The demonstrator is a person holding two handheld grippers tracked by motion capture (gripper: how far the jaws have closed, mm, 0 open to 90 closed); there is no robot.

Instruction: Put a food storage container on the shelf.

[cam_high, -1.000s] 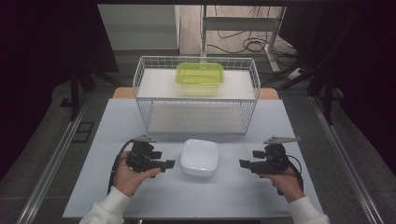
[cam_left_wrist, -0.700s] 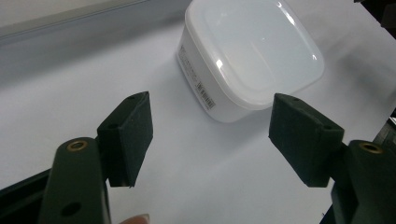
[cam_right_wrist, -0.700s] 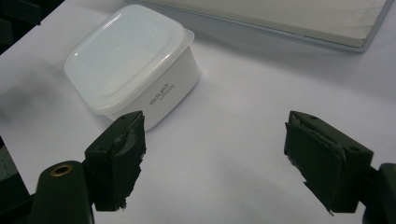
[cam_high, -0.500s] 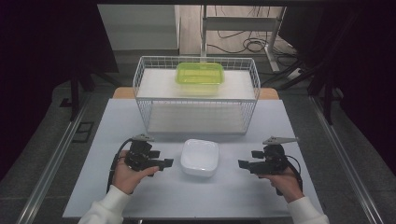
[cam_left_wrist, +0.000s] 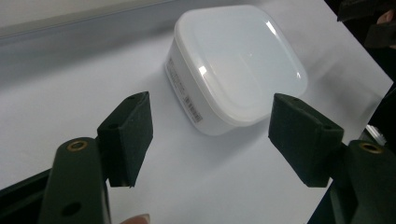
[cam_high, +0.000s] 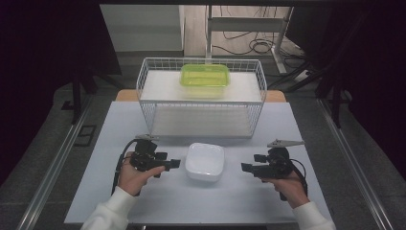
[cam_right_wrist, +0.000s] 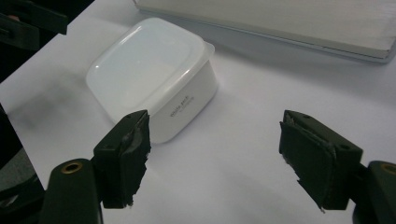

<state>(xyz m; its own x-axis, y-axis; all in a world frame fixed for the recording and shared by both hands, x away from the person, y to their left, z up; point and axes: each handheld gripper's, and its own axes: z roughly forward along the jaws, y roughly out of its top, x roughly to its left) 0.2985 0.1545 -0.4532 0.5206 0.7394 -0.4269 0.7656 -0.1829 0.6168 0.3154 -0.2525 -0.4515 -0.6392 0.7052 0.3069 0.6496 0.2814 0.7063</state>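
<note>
A white square container (cam_high: 205,161) with its lid on sits on the table between my two grippers. My left gripper (cam_high: 175,164) lies just left of it, pointing at it, open with nothing between the pads. In the left gripper view the container (cam_left_wrist: 238,65) is beyond the open left gripper (cam_left_wrist: 212,135). My right gripper (cam_high: 246,167) is a short way to the container's right, open and empty; its jaws have just been closing a little. The right gripper view has the container (cam_right_wrist: 149,74) ahead and to the left of the right gripper (cam_right_wrist: 215,154).
A white wire basket (cam_high: 201,103) stands upside down across the back of the pale table (cam_high: 239,201), with a green lidded container (cam_high: 204,79) on top of it. Dark floor and cables lie beyond the table.
</note>
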